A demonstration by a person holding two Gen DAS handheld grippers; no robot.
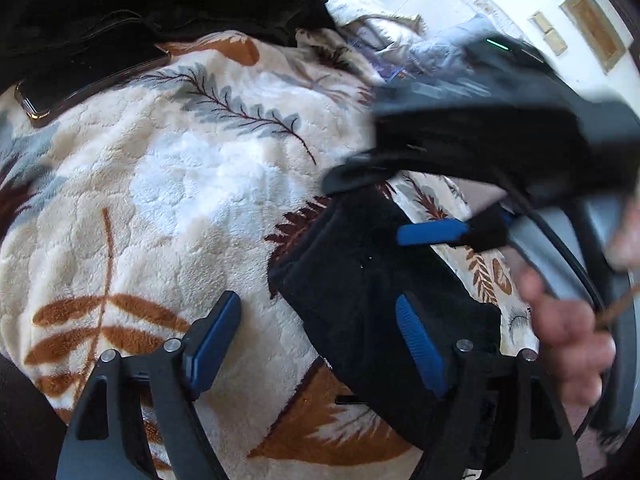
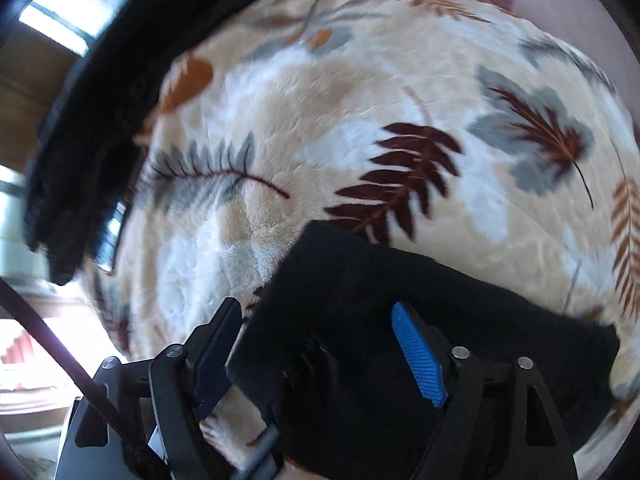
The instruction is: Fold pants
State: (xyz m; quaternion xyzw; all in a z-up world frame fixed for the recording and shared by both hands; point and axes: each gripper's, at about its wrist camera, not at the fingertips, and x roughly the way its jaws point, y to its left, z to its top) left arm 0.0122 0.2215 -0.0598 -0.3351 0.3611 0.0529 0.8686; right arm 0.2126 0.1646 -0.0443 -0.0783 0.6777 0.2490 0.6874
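The black pants [image 1: 360,304] lie as a folded bundle on a fleece blanket with a leaf print [image 1: 180,200]. My left gripper [image 1: 320,340] hangs open above the bundle's left edge; its right pad [image 1: 420,344] is over the cloth and its left pad [image 1: 216,340] over the blanket. The right gripper [image 1: 384,208], blurred, stands just past the bundle's far end. In the right wrist view my right gripper [image 2: 316,344] is open and points steeply down over the pants [image 2: 420,292], with no pad pressing on them.
A heap of other black clothing [image 1: 160,0] lies at the blanket's far edge, with a dark phone [image 1: 88,76] beside it. A person's hand [image 1: 568,332] holds the right gripper's handle. The clothing heap [image 2: 92,120] also shows at the left of the right wrist view.
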